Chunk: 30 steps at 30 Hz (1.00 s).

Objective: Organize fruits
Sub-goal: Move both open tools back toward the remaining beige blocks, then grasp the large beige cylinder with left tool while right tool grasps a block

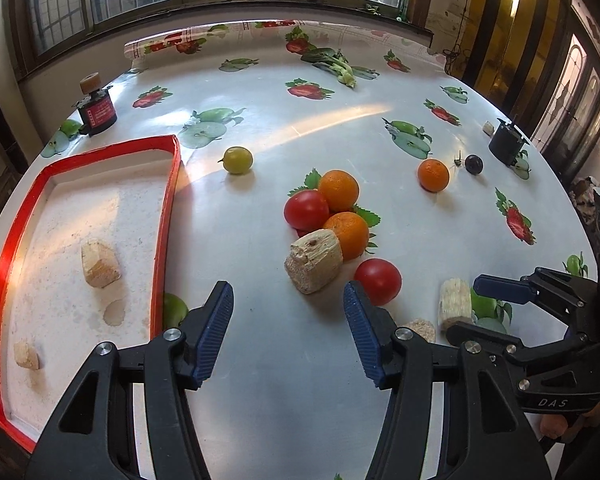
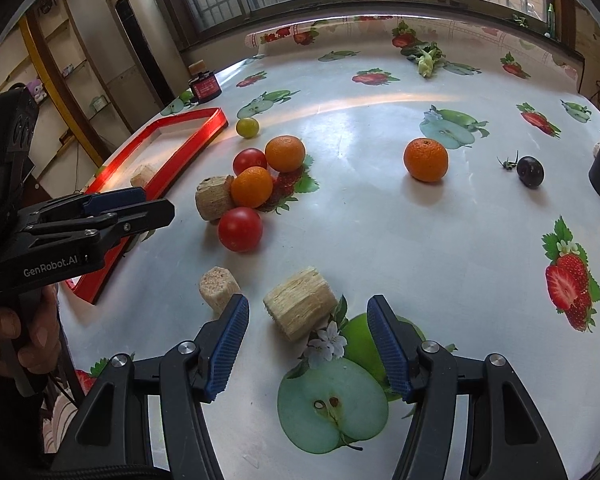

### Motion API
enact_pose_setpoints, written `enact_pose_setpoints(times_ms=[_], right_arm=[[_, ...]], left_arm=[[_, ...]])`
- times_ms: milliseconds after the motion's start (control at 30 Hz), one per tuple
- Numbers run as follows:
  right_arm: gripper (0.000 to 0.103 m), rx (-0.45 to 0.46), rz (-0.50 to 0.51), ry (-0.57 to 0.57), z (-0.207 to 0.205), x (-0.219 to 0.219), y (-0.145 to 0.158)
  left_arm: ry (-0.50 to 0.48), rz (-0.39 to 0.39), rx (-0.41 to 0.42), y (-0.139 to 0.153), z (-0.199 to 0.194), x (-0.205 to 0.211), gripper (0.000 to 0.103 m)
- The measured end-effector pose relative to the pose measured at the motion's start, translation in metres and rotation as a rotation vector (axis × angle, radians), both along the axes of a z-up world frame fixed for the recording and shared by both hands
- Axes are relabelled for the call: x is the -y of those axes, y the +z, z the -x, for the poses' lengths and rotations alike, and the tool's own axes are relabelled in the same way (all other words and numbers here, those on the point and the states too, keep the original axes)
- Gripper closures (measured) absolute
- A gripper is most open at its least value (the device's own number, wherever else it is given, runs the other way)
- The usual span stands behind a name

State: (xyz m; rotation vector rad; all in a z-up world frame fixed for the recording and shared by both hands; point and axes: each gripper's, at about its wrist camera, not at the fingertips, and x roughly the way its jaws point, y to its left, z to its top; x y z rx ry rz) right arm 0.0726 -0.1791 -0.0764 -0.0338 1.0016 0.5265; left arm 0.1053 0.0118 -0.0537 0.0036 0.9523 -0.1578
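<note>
Ahead of left tool [image 1: 288,332]: jaws released, nothing between them; cane chunk [image 1: 313,261] lies just beyond the tips, touching an orange [image 1: 350,235].
Right tool [image 2: 308,346]: also released; second chunk [image 2: 300,303] sits between its tips, untouched.
Tip: I'd straddle the chunk without nudging the tomato [image 1: 379,281] alongside.
Axis: chunk lies on its side, cut face aimed far-left.
Tray [image 1: 165,216]: left of left tool.

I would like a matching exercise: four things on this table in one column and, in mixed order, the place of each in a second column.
1. dark grape
2. yellow-green fruit
3. leafy vegetable
4. pale chunk

a. inside the red-rimmed tray
b. far side, near the window
c. beside the tray's far corner
d. next to a small stem

Pairs: 1-d, 2-c, 3-b, 4-a
</note>
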Motion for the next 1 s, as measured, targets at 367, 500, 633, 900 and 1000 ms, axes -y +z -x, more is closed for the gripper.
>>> enact_pose_setpoints(times_ms=[367, 500, 633, 900, 1000], right_arm=[[0.054, -0.007, 0.010, 0.011, -0.011, -0.005, -0.006], [0.062, -0.001, 0.016, 0.027, -0.011, -0.010, -0.007], [0.063, 0.002, 0.026, 0.028, -0.010, -0.010, -0.006], [0.063, 0.013, 0.014, 0.019, -0.006, -0.007, 0.003], [0.063, 0.026, 0.011, 0.021, -0.003, -0.010, 0.008]], left_arm=[[-0.031, 0.040, -0.061, -0.022, -0.032, 0.009, 0.047], [-0.055, 0.072, -0.066, -0.027, -0.037, 0.013, 0.060], [-0.067, 0.066, -0.061, -0.025, -0.034, 0.013, 0.069], [-0.050, 0.087, -0.012, -0.008, -0.019, 0.000, 0.069], [-0.034, 0.089, 0.007, 0.000, -0.012, -0.007, 0.069]])
